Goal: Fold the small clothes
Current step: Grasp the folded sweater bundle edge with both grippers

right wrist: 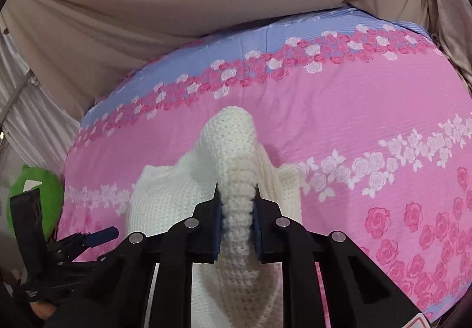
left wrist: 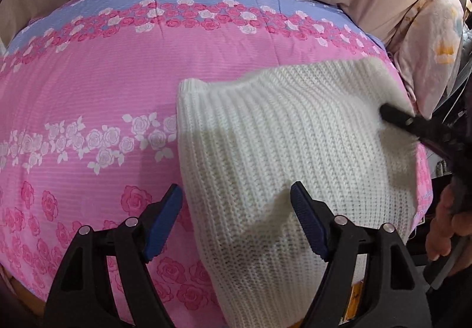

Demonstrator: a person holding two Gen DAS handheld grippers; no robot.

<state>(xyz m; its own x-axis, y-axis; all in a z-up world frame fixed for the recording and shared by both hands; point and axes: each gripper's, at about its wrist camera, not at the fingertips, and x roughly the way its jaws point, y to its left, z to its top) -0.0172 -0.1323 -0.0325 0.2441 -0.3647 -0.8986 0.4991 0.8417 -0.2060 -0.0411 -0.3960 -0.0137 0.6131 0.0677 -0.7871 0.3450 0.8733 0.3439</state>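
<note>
A white knitted garment (left wrist: 295, 151) lies on a pink floral bedspread (left wrist: 88, 86), toward the right side. My left gripper (left wrist: 236, 218) is open, its blue pads on either side of the garment's near left edge, holding nothing. My right gripper (right wrist: 237, 210) is shut on a thick bunched fold of the same white knit (right wrist: 233, 145) and holds it lifted above the bedspread (right wrist: 368, 109). The right gripper also shows in the left wrist view (left wrist: 392, 114) at the garment's far right edge. The left gripper shows at the lower left of the right wrist view (right wrist: 100, 235).
Beige fabric (right wrist: 177, 3) rises behind the bed. A pale floral pillow (left wrist: 433, 41) lies at the bed's right end. A green soft toy (right wrist: 32, 189) sits beyond the bed's left edge. The person's hand (left wrist: 448, 227) holds the right gripper.
</note>
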